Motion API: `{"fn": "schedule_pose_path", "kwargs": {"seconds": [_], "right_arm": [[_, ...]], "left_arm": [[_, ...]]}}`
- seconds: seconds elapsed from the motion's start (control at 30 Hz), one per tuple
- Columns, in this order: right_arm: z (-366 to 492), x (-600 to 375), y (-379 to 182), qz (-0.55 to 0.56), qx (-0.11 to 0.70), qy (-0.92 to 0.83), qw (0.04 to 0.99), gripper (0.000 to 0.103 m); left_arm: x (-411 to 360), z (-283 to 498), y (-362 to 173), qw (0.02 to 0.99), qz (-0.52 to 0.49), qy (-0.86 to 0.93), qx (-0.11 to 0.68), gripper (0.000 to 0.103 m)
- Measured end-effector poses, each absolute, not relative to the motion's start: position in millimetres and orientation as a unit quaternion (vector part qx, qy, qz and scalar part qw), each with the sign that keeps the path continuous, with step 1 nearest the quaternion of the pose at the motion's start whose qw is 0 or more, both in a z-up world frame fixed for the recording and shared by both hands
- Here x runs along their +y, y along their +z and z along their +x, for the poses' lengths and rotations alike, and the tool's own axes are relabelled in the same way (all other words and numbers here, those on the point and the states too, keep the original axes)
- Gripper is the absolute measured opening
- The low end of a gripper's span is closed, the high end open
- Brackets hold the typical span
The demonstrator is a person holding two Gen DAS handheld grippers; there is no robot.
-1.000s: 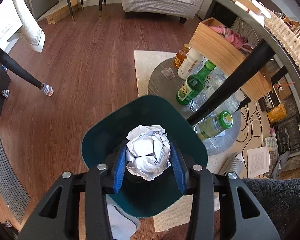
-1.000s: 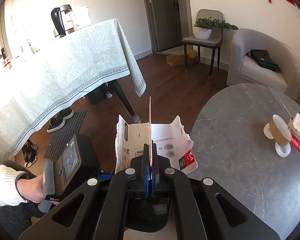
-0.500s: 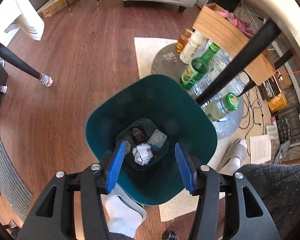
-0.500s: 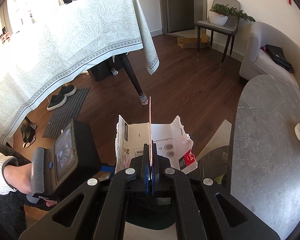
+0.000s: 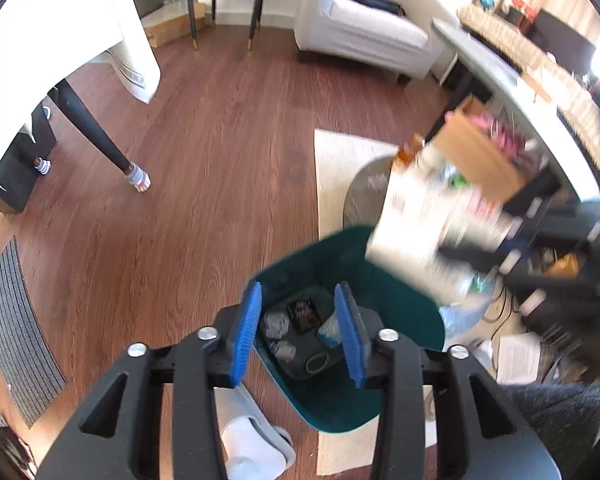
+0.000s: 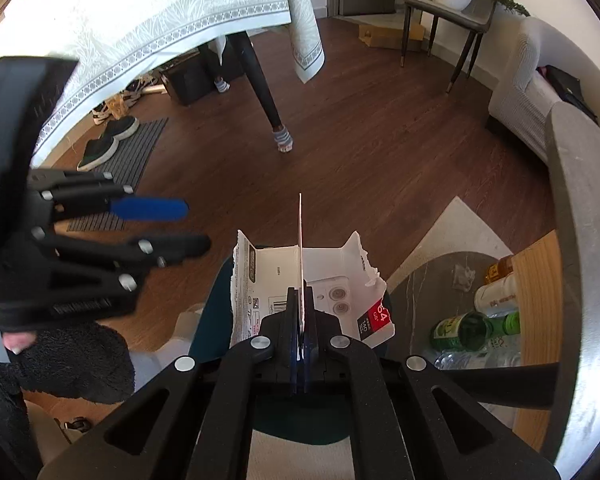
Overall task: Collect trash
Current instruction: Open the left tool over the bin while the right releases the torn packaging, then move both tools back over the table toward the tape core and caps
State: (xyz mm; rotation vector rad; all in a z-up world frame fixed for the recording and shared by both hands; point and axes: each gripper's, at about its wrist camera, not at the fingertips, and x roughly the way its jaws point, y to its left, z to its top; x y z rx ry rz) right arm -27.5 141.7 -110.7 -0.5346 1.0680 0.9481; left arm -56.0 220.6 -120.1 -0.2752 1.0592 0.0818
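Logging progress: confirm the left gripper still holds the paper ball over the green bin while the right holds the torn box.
Wrong: the left gripper holds nothing. The left wrist view shows the paper ball inside the bin. The right gripper does hold the box.

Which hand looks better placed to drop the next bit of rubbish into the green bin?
Right. The right gripper is shut on a torn cardboard box directly above the green bin. The left gripper holds nothing; its jaws have just been closing on nothing, with the crumpled paper already in the bin.
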Motion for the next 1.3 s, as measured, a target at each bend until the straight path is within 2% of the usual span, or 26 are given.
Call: {"fn": "schedule_pose_path", "kwargs": {"seconds": [0.43, 0.47, 0.57, 0.6, 0.9, 1.1, 1.3], "right_arm": [[-43, 152, -163, -0.307, 0.536, 0.419, 0.666, 0.005], [-44, 149, -166, -0.311, 0.539, 0.417, 0.662, 0.009], [-46, 143, -168, -0.313, 0.542, 0.414, 0.661, 0.029], [-45, 140, -168, -0.310, 0.540, 0.416, 0.662, 0.030], [-43, 126, -126, -0.259, 0.507, 0.461, 0.681, 0.030], [-53, 120, -84, -0.241, 0.453, 0.501, 0.697, 0.030], [-48, 96, -38, -0.207, 0.395, 0.508, 0.738, 0.030]], "left_arm": [[234, -45, -39, 0.900, -0.150, 0.059, 0.405, 0.036], [235, -44, -35, 0.901, -0.152, 0.060, 0.401, 0.036], [233, -40, -27, 0.905, -0.158, 0.060, 0.391, 0.036], [233, -40, -25, 0.906, -0.159, 0.060, 0.388, 0.036], [221, -29, -1, 0.920, -0.158, 0.055, 0.356, 0.036], [206, -19, 19, 0.928, -0.152, 0.051, 0.337, 0.037], [191, -13, 34, 0.939, -0.145, 0.033, 0.309, 0.042]]}}
